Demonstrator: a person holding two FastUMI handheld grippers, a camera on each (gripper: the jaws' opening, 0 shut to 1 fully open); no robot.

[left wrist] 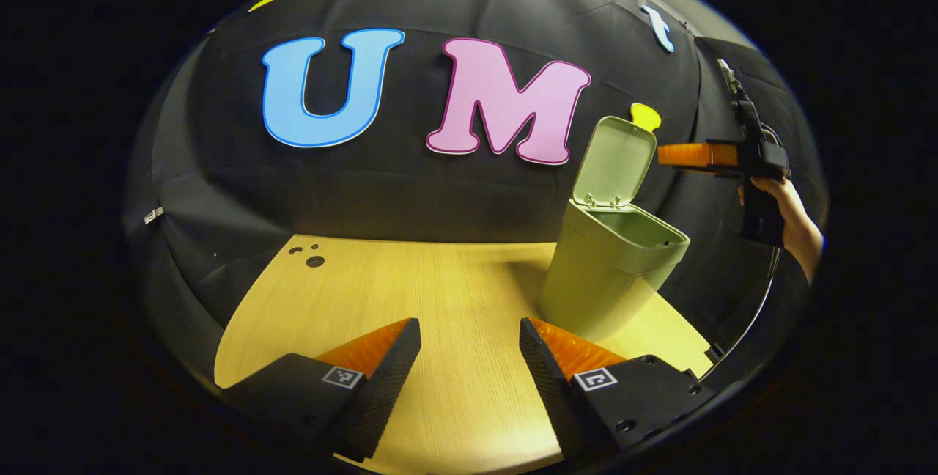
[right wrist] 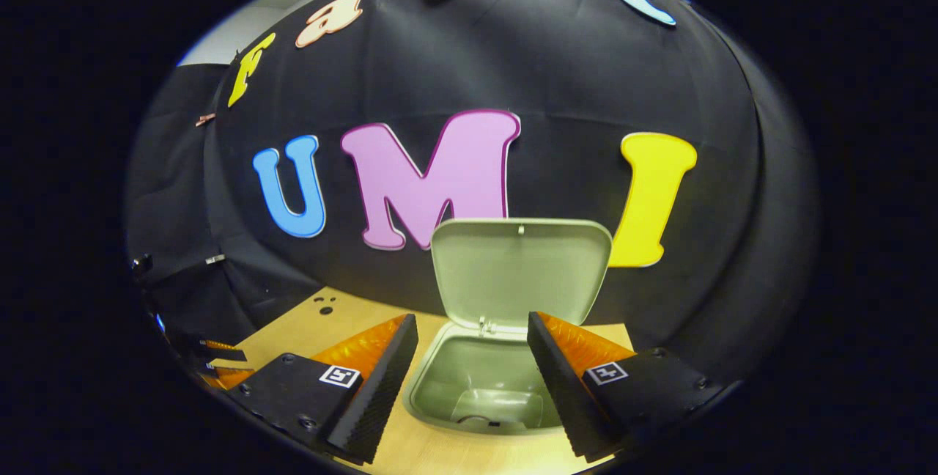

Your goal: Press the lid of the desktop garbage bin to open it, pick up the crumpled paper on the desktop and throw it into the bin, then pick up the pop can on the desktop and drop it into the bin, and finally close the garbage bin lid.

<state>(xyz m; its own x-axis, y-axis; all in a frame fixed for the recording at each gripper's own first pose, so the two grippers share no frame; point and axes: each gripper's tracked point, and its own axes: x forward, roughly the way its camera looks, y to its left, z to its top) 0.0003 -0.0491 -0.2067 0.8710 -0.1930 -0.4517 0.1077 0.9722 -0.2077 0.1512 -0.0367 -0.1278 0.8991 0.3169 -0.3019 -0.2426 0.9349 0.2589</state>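
The green desktop bin (left wrist: 608, 277) stands on the right part of the wooden table (left wrist: 440, 284), its lid (left wrist: 615, 160) swung up and open. My left gripper (left wrist: 469, 358) hovers low over the table to the left of the bin, open, with nothing between its fingers. In the right gripper view I look down into the bin's mouth (right wrist: 440, 394), with the lid (right wrist: 520, 266) upright behind it. My right gripper (right wrist: 471, 336) is open above the mouth and holds nothing. A pale shape (right wrist: 498, 405) lies at the bin's bottom, too unclear to identify.
The right gripper (left wrist: 692, 155) and the hand (left wrist: 795, 222) holding it hang above and right of the bin in the left gripper view. Small black marks (left wrist: 314, 260) dot the table's far left. The left gripper (right wrist: 220, 361) sits at the far left of the right gripper view.
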